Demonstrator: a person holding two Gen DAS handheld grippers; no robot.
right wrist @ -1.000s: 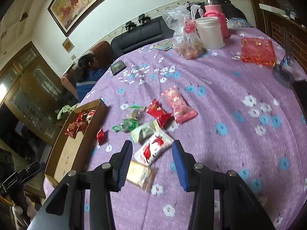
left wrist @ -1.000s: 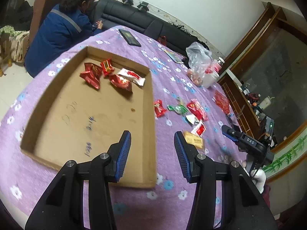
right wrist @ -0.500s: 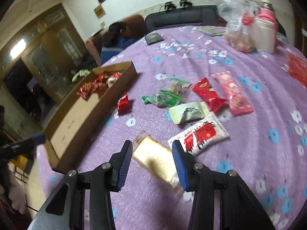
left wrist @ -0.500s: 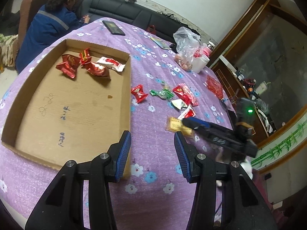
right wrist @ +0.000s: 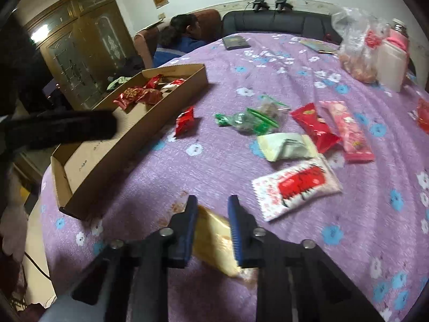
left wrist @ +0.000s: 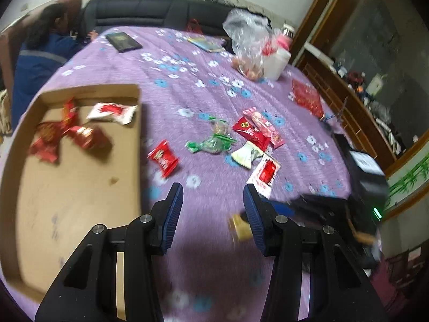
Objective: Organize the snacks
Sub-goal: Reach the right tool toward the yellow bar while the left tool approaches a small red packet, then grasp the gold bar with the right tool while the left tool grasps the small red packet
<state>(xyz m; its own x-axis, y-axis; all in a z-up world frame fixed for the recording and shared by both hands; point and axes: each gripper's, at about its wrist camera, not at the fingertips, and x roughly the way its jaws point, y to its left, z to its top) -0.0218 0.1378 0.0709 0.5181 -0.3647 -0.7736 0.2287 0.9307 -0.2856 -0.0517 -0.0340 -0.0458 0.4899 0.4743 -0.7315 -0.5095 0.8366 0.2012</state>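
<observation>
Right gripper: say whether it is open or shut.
Shut on the gold snack packet: the right gripper has both blue pads pressing the packet's sides.

- The flat golden-yellow snack packet (right wrist: 214, 241) is partly covered by the right gripper's (right wrist: 211, 230) blue-padded fingers; its print is too blurred to read.
- In the left wrist view that packet (left wrist: 239, 230) is a smear, half hidden behind the left gripper's (left wrist: 213, 214) finger at four o'clock.
- The shallow brown cardboard tray (left wrist: 80, 187) is cut off at the eight o'clock edge, handwriting inside unreadable.
- The crinkled red foil snacks (left wrist: 80, 136) in the tray blur together; their count is unclear.
- The seated person in a blue jacket (right wrist: 177, 45) is partly hidden behind the table edge at eleven o'clock.
</observation>
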